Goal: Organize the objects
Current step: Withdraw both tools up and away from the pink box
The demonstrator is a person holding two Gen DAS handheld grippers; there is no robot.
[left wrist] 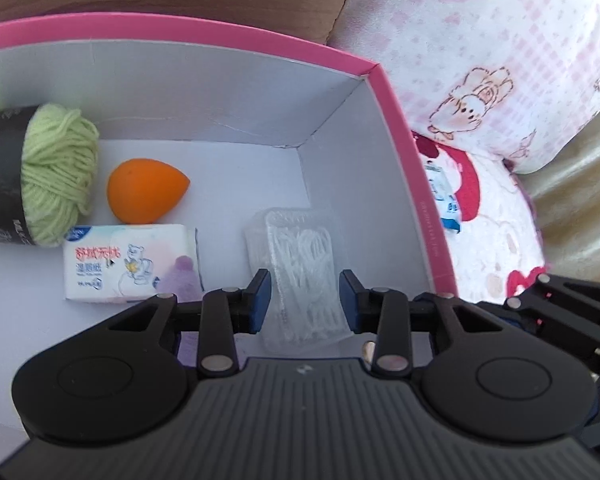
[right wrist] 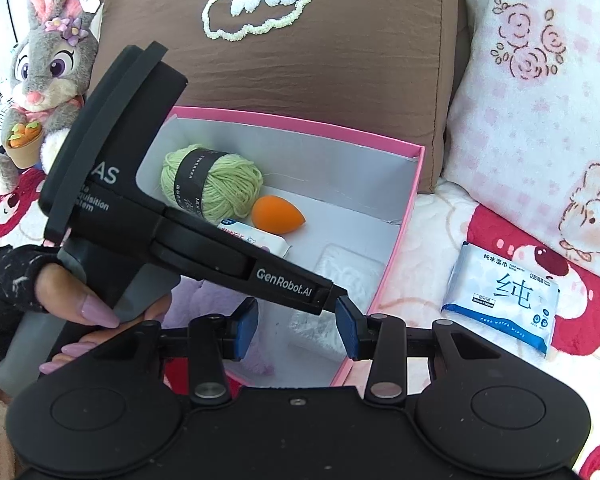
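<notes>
Pink box [left wrist: 400, 128]: your left gripper [left wrist: 305, 300] hangs inside, jaws wide, floss case [left wrist: 300, 276] between them, untouched. Ahead-left: tissue pack [left wrist: 128, 264], sponge [left wrist: 146, 190], yarn [left wrist: 60, 172]. Your right gripper [right wrist: 296, 328], wide, empty; wipes [right wrist: 504, 300] to its right.

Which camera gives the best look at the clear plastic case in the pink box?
The left wrist view: the clear plastic case lies whole between the open left gripper fingers. In the right wrist view it is partly hidden behind the left gripper's body.
</notes>
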